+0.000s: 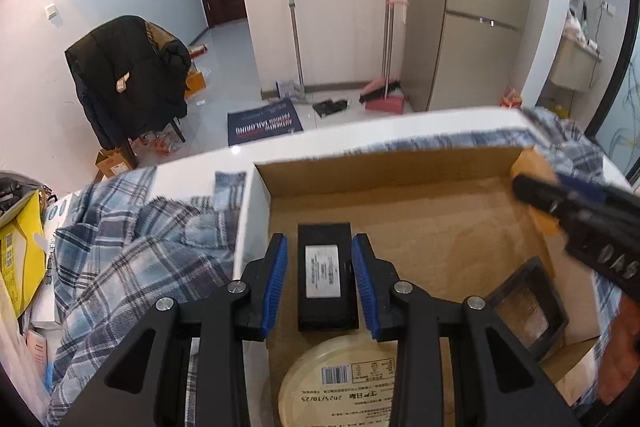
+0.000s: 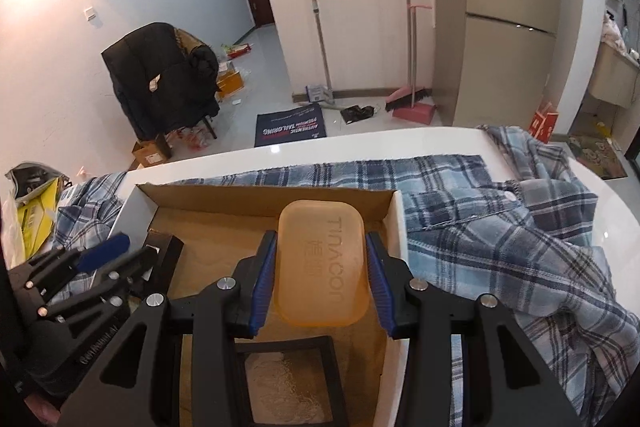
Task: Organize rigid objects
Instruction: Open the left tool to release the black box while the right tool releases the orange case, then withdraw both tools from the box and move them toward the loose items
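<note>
The step in hand looks like packing: both tools are over the open brown cardboard box with white outer walls (image 2: 394,211), which sits on the white surface (image 2: 400,137) amid a rumpled blue plaid cloth (image 2: 500,227).

The right tool (image 2: 321,277) is clamped on a translucent orange rounded-rectangular soap bar (image 2: 322,267); its blue pads (image 2: 264,279) press the bar's 2 long sides. The bar hangs inside the box's outline, near the far right corner, and I cannot tell whether its underside touches the floor of the box yet.

The left tool (image 1: 320,281) straddles a flat black rectangular case with a white label (image 1: 326,277) that appears to lie on the box floor near the left wall. Its blue pads sit just beside the case's long edges; whether they press or merely flank it is not clear from the left wrist view, so I cannot tell if the case is gripped.

Also in the box: a round cream tin with a barcode label (image 1: 344,383) just in front of the case, and a black square frame with a pale inset (image 2: 288,383) below the soap.

The next move probably calls for lowering the soap until it rests flat in the free far right corner, clear of the frame, then parting the right tool's jaws. The left tool would need to spread and lift straight off the case without dragging it toward the tin.
</note>
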Motion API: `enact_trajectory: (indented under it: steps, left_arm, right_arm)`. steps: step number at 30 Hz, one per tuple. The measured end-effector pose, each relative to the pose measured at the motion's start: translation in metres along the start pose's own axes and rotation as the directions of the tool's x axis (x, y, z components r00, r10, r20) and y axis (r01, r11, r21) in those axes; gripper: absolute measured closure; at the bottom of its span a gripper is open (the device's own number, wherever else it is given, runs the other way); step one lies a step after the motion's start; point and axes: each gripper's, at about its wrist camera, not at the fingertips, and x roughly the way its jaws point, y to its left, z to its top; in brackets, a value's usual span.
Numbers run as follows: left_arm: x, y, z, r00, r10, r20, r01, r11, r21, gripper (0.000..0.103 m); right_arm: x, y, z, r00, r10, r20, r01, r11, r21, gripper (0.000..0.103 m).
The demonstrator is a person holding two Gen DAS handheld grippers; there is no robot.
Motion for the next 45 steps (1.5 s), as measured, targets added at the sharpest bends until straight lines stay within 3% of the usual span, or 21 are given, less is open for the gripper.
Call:
enact_trajectory:
  steps: [1,2,4,13,16,19,20,21,22,23,27,30,33,37,40,42,45]
  left_arm:
    - [-0.005,0.002,0.001,1.000,-0.006,0.027,0.007,1.000,-0.013,0.062]
    - [-0.010,0.003,0.002,0.999,-0.002,0.052,0.003,1.000,-0.021,0.041]
    - [-0.022,0.005,0.003,0.991,0.041,0.129,-0.036,0.999,-0.036,0.016]
    - [-0.067,0.011,0.005,0.936,0.072,0.344,-0.037,0.993,-0.108,0.016]
    - [-0.094,0.015,0.007,0.899,0.112,0.424,-0.049,0.987,-0.156,0.016]
    - [-0.117,0.019,0.009,0.872,0.078,0.484,0.005,0.986,-0.168,0.015]
    - [-0.123,0.020,0.008,0.864,0.077,0.498,0.012,0.985,-0.172,0.011]
    - [-0.127,0.019,0.008,0.856,0.080,0.511,0.014,0.984,-0.178,0.008]
    - [-0.133,0.019,0.008,0.845,0.083,0.529,0.017,0.983,-0.182,0.000]
    - [-0.138,0.018,0.007,0.833,0.085,0.547,0.020,0.983,-0.183,0.000]
    - [-0.157,0.016,0.008,0.808,0.125,0.577,-0.025,0.984,-0.178,0.000]
    - [-0.183,0.019,0.008,0.775,0.134,0.618,-0.007,0.979,-0.203,0.000]
    - [-0.210,0.020,0.008,0.764,0.104,0.637,0.040,0.978,-0.207,0.000]
    - [-0.257,0.015,-0.004,0.751,0.141,0.645,0.012,0.974,-0.226,0.000]
    - [-0.303,0.011,-0.032,0.710,0.073,0.701,0.075,0.981,-0.178,0.000]
    - [-0.326,0.006,-0.045,0.717,0.085,0.692,0.043,0.985,-0.166,0.000]
    - [-0.345,-0.003,-0.066,0.748,0.101,0.656,0.004,0.988,-0.156,0.000]
  right_arm:
    - [0.001,0.002,0.000,1.000,-0.003,0.002,0.004,1.000,-0.012,0.061]
    - [0.003,0.004,0.001,1.000,-0.015,0.006,0.015,0.999,-0.030,0.061]
    - [0.006,0.008,0.003,0.999,-0.033,0.005,0.033,0.997,-0.070,0.061]
    - [0.020,0.006,-0.001,0.998,-0.038,-0.049,0.034,0.996,-0.086,0.061]
    - [0.023,0.007,-0.003,0.997,-0.036,-0.063,0.030,0.995,-0.095,0.061]
    - [0.025,0.010,-0.005,0.996,-0.045,-0.071,0.036,0.993,-0.113,0.061]
    - [0.024,0.010,-0.005,0.996,-0.045,-0.072,0.037,0.993,-0.116,0.059]
    - [0.023,0.011,-0.004,0.996,-0.049,-0.073,0.041,0.993,-0.112,0.047]
    - [0.020,0.010,-0.004,0.997,-0.039,-0.068,0.032,0.994,-0.101,0.041]
    - [0.014,0.009,-0.002,0.998,-0.025,-0.059,0.020,0.996,-0.084,0.038]
    - [-0.028,0.006,0.004,1.000,-0.011,-0.005,0.011,0.999,-0.042,0.038]
    - [-0.078,0.008,0.011,0.996,0.017,0.085,-0.013,0.999,-0.042,0.035]
    - [-0.132,0.010,0.010,0.982,0.005,0.188,0.008,0.998,-0.065,0.031]
    - [-0.195,0.009,-0.002,0.964,0.039,0.265,-0.014,0.995,-0.096,0.031]
    - [-0.237,0.007,-0.020,0.948,0.069,0.310,-0.033,0.992,-0.119,0.031]
    - [-0.267,0.005,-0.037,0.933,0.074,0.353,-0.025,0.990,-0.141,0.030]
    - [-0.302,0.001,-0.063,0.907,0.056,0.417,0.009,0.988,-0.153,0.023]
